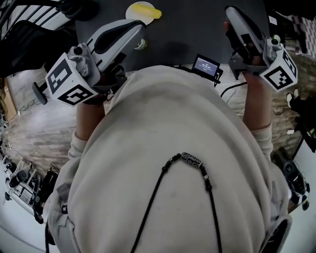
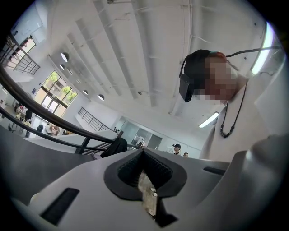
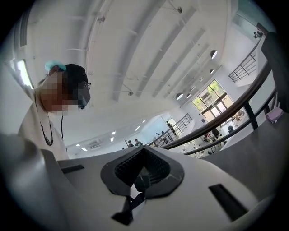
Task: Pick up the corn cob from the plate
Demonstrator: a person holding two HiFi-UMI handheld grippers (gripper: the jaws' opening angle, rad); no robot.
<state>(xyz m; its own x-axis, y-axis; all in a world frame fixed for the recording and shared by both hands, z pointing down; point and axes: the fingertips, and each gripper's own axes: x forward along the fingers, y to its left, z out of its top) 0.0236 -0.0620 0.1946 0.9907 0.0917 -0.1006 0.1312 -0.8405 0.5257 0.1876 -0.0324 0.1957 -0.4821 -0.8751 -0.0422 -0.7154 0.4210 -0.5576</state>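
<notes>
Dark grey worktop (image 1: 182,29) is seen only along the top of the head view. Most of that view is filled by the person's pale sweatshirt (image 1: 168,148), over which a black beaded cord (image 1: 190,160) hangs, so the near part of the worktop is hidden. A small screen (image 1: 206,64) is propped at the near edge, right of the middle, and a thin cable (image 1: 232,89) runs away from it to the right. A small pale-green object (image 1: 140,45), too small to be named, lies on the worktop just beside the front of the left gripper.

A white plate (image 1: 129,12) is set at the far edge of the worktop, left of the middle. The yellow corn cob (image 1: 146,10) lies on it, with one end reaching over the plate's right rim. Nothing else can be made out on the plate.

The left gripper (image 1: 138,30) is held above the left part of the worktop, near the plate but apart from it. The right gripper (image 1: 232,14) is held over the right part, well apart from the plate. Both are tilted upward, so their own views are filled with a white ribbed ceiling (image 2: 135,54), a dark railing (image 3: 235,113) and the person's chest. In the left gripper view the jaws of the left gripper (image 2: 145,178) are pressed together with nothing gripped. In the right gripper view the jaws of the right gripper (image 3: 143,173) are likewise closed and empty.
</notes>
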